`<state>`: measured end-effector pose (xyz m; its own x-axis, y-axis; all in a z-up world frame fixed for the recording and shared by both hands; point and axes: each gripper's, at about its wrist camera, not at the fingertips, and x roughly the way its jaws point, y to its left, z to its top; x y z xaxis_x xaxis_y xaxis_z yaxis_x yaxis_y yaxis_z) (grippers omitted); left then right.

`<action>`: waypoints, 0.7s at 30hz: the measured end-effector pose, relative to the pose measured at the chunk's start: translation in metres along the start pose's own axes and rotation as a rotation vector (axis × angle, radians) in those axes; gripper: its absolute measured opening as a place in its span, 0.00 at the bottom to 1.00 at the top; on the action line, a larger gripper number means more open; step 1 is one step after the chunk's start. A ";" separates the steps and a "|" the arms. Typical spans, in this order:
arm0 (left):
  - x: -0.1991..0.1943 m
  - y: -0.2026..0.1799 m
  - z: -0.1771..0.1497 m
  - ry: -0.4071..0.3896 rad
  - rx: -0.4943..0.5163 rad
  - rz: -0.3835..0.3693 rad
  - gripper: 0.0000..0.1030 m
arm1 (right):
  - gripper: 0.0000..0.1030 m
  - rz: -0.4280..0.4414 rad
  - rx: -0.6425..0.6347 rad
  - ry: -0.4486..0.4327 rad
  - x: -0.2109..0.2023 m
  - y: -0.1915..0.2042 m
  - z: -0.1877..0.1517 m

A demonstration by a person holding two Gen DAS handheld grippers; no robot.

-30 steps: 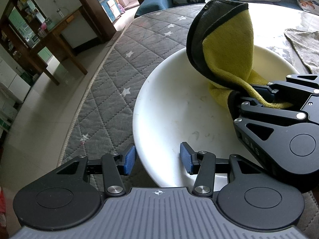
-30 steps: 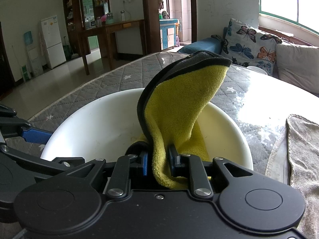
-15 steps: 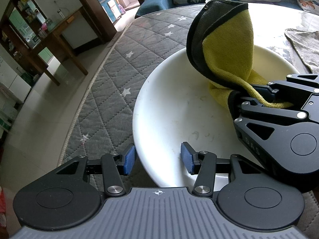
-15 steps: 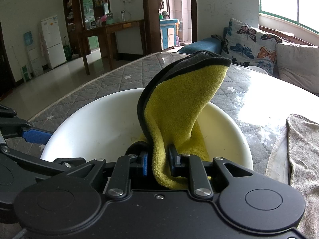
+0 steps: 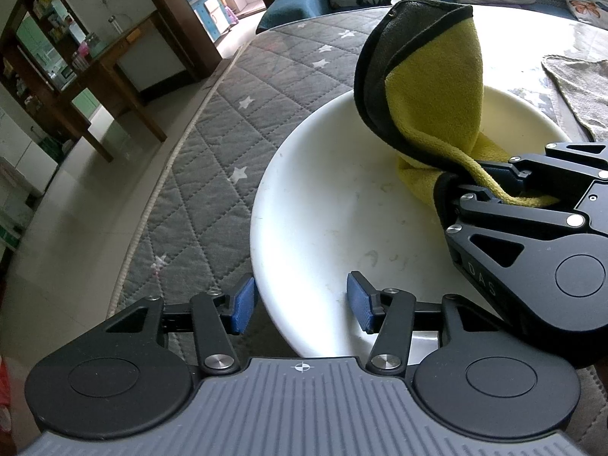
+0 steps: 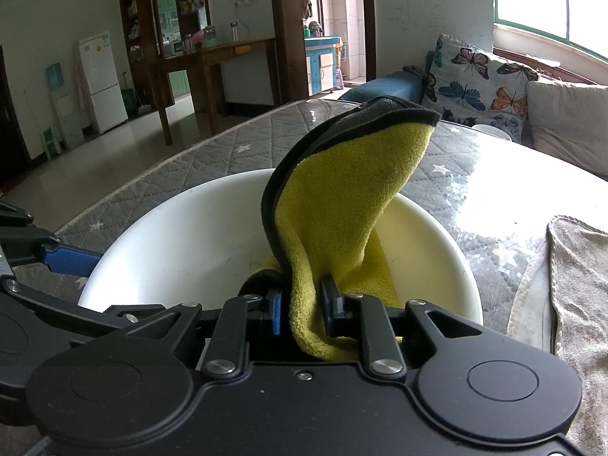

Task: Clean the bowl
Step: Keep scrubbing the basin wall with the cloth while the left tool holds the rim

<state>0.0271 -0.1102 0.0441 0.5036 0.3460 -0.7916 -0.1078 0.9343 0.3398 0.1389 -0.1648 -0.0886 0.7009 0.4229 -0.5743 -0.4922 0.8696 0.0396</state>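
A wide white bowl (image 5: 323, 209) stands on the grey quilted table cover (image 5: 212, 190). My left gripper (image 5: 300, 302) is open at the bowl's near rim, one blue pad outside the wall and the other inside; nothing is pinched. My right gripper (image 6: 304, 304) is shut on a yellow cloth with a dark backing (image 6: 342, 197), low inside the bowl (image 6: 182, 243). The cloth (image 5: 437, 87) stands up in a fold above the rim. In the left wrist view the right gripper (image 5: 494, 190) comes in from the right. Faint smears show on the bowl's floor.
A grey towel (image 6: 577, 273) lies flat on the table to the right of the bowl. A small white cup (image 6: 490, 131) sits at the far edge, before a sofa with butterfly cushions. The table's edge runs close along the left, floor beyond.
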 end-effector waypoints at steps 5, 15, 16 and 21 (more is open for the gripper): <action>0.000 -0.001 -0.001 0.001 -0.001 -0.002 0.53 | 0.21 0.002 0.002 0.000 -0.001 0.000 0.000; -0.001 -0.003 -0.002 0.001 -0.003 -0.004 0.54 | 0.21 0.003 0.003 0.000 -0.001 0.002 0.002; -0.001 -0.003 -0.002 0.000 -0.003 -0.004 0.54 | 0.21 0.003 0.004 0.000 -0.001 0.003 0.002; -0.003 -0.002 -0.001 0.003 -0.001 -0.003 0.54 | 0.21 0.004 0.004 0.000 0.000 -0.001 0.001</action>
<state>0.0252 -0.1131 0.0449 0.5017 0.3433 -0.7940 -0.1071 0.9355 0.3369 0.1397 -0.1656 -0.0877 0.6989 0.4263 -0.5743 -0.4929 0.8689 0.0451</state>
